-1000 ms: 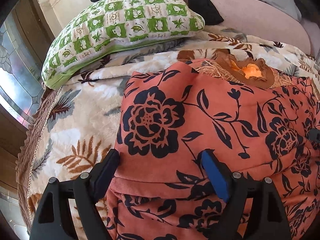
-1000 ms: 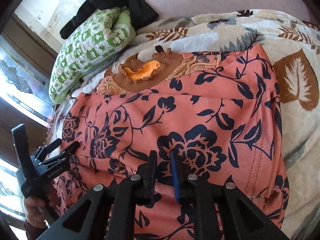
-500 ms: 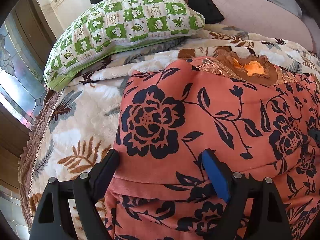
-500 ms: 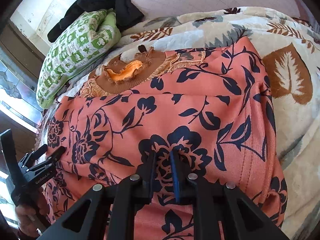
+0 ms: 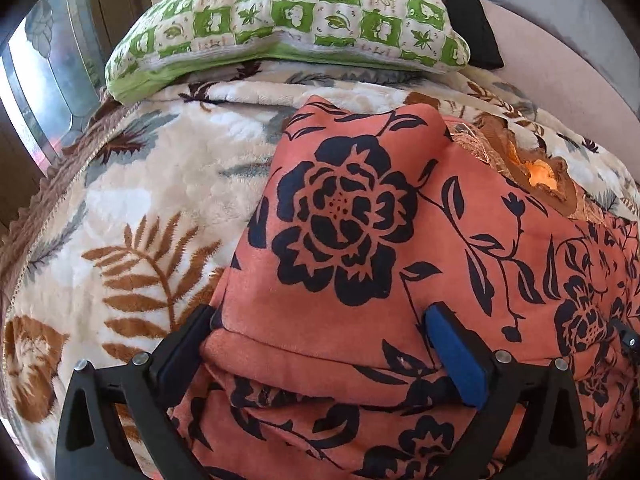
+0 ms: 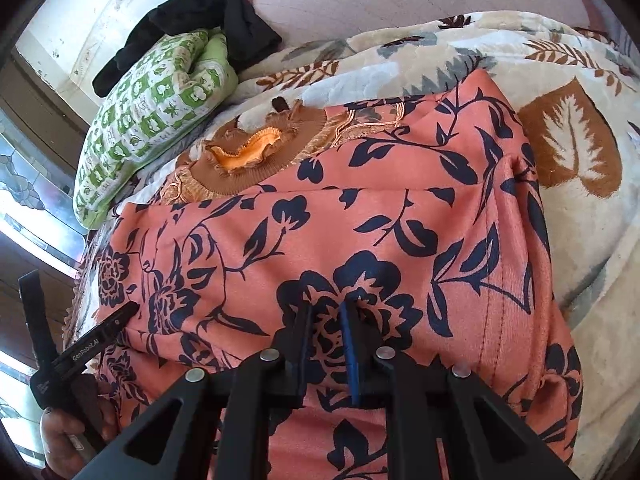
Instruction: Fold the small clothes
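Salmon floral garment (image 5: pixel 400 248) lies spread on the leaf-print blanket (image 5: pixel 132 208) of the bed, already doubled over once; a fold edge runs across the near side in both wrist views. Brown knit collar (image 6: pixel 256 156) sits at the far end, near the green checked pillow (image 5: pixel 280 12).

Left gripper (image 5: pixel 320 344): jaws opening, now very wide, straddling the near-left fold corner; fabric lies between them but the pads do not press it. Right gripper (image 6: pixel 326 320): jaws nearly closed, a small pinch of the top layer caught between them mid-garment.

Handling, as a judgement: thin, soft knit, light, no stiffness, so it will sag and drape wherever unsupported. The surface looks slightly smooth, and the plush blanket underneath likely drags on it. Layers may slide apart if only the top one gets pinched. Best holds: the doubled hem or fold edge near each corner, taking all layers, one gripper per corner. The collar is bulkier; avoid gripping there.
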A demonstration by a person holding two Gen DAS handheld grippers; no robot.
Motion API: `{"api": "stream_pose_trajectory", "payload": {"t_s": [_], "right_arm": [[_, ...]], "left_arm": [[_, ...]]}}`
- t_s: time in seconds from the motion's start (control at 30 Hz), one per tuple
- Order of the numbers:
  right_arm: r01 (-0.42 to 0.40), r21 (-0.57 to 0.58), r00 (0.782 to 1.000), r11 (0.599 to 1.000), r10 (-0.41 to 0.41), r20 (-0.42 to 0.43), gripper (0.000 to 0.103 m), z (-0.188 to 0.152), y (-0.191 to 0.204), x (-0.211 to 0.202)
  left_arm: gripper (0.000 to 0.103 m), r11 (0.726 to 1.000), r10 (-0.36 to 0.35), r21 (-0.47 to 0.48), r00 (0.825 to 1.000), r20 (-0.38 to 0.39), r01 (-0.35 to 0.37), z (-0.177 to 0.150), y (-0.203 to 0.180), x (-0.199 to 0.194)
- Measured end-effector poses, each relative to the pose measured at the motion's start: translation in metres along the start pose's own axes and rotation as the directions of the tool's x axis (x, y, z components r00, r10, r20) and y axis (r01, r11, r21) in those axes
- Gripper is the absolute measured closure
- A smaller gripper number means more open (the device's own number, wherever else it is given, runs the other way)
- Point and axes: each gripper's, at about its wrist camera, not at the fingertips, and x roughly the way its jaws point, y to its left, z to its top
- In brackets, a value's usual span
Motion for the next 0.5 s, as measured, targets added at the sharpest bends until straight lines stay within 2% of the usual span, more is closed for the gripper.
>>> {"api": "stream_pose_trajectory", "payload": {"t_s": [0.17, 0.3, 0.4, 0.5], "right_arm": [[0.006, -0.007, 1.0, 1.0, -0.006, 0.005, 0.085, 0.0, 0.001, 0.0], [0.01, -0.018, 1.0, 1.0, -0.01, 0.01, 0.085, 0.0, 0.001, 0.0], [0.022, -0.036, 1.0, 0.999, -0.022, 0.016, 0.085, -0.001, 0.004, 0.0], [0.028, -0.046, 0.999, 0.999, -0.027, 0.019, 0.085, -0.001, 0.005, 0.001]], "left_arm": [[0.0, 1.0, -0.002, -0.017, 1.0, -0.011, 0.002, 0.002, 0.001, 0.0], [0.0, 0.999, 0.043, 0.028, 0.999, -0.019, -0.042, 0.008, -0.007, -0.009], [0.0, 0.996, 0.037, 0.076, 0.998, 0.046, -0.04, 0.013, -0.015, -0.027], [0.0, 0.997, 0.024, 0.066, 0.99, 0.14, -0.033, 0.016, -0.016, -0.05]]}}
